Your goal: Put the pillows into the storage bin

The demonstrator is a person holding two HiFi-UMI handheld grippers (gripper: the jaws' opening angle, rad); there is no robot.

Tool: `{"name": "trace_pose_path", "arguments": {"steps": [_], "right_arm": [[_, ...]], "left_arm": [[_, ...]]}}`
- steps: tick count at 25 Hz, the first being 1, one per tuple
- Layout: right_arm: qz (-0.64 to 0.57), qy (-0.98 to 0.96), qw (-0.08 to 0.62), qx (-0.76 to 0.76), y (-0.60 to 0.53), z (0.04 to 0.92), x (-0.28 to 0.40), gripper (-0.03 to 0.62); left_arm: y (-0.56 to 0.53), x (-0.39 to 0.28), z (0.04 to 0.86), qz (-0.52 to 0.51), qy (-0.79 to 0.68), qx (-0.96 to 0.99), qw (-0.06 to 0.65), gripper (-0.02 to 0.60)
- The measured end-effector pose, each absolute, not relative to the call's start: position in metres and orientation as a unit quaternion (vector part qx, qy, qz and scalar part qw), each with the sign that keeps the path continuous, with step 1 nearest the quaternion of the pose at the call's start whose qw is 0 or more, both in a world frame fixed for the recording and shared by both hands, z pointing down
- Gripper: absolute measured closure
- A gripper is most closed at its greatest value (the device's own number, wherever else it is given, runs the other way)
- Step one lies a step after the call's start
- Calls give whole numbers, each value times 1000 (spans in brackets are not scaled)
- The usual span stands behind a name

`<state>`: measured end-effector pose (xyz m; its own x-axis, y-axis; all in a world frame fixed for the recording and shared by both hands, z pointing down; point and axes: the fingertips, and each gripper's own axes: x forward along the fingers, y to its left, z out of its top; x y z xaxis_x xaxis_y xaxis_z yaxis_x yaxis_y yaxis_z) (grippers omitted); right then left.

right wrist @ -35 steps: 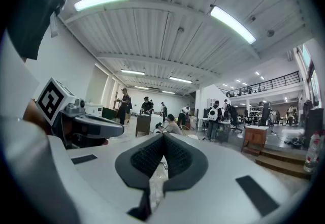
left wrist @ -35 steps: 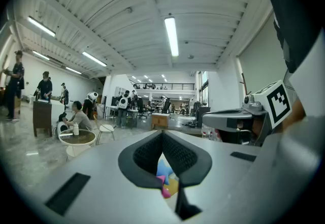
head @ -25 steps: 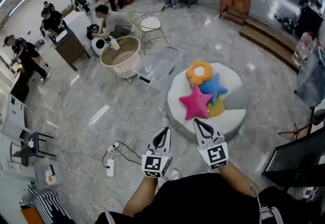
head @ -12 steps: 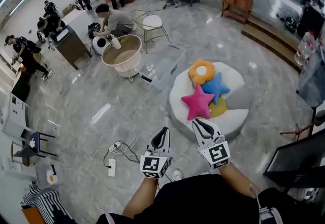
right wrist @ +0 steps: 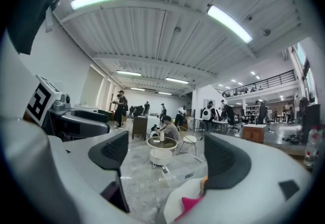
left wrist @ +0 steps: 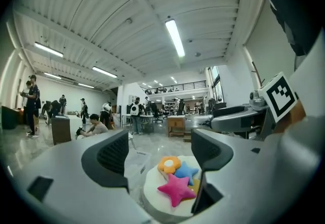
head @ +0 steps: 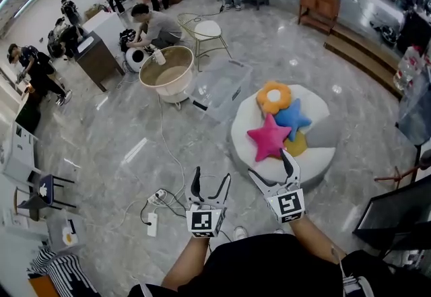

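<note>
Three pillows lie on a white round pouf (head: 316,154): an orange flower (head: 276,97), a blue star (head: 294,117) and a pink star (head: 268,137), with a yellow one (head: 297,147) under them. A clear storage bin (head: 222,87) stands on the floor left of the pouf. My left gripper (head: 211,178) hangs above the floor short of the pouf, its jaws opening with nothing between them. My right gripper (head: 271,164) is at the pouf's near edge, its jaws also opening, empty. The left gripper view looks past its gripper (left wrist: 160,154) at the pink star (left wrist: 175,189) and bin (left wrist: 136,163).
A round beige table (head: 168,73) and a wire chair (head: 202,29) stand beyond the bin. A power strip with cables (head: 153,218) lies on the floor by my left gripper. Several people work around desks at the back left. A wooden cabinet (head: 320,3) is far right.
Both grippers have gone from shut to open. They have moved slightly forward, the right one nearer the pouf's edge.
</note>
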<state>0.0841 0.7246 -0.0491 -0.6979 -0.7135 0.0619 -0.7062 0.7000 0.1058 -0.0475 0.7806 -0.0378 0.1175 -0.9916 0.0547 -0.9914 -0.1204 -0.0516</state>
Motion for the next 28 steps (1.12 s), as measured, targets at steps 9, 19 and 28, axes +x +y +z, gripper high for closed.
{"name": "trace_pose_path", "arguments": {"steps": [9,19,28], "right_arm": [[-37,-903,51,425,726,-32,52,-4],[-30,-900,73,430,696,-21,37,-4],[-94,-905,69,409,632,-39,19,-4]], "left_arm": [[794,-98,-12,-44,663,-747,-17,195],[768,-117,5,-63,653,-754,-29,196],[694,-126,-4,-69,651,-756,-21,198]]}}
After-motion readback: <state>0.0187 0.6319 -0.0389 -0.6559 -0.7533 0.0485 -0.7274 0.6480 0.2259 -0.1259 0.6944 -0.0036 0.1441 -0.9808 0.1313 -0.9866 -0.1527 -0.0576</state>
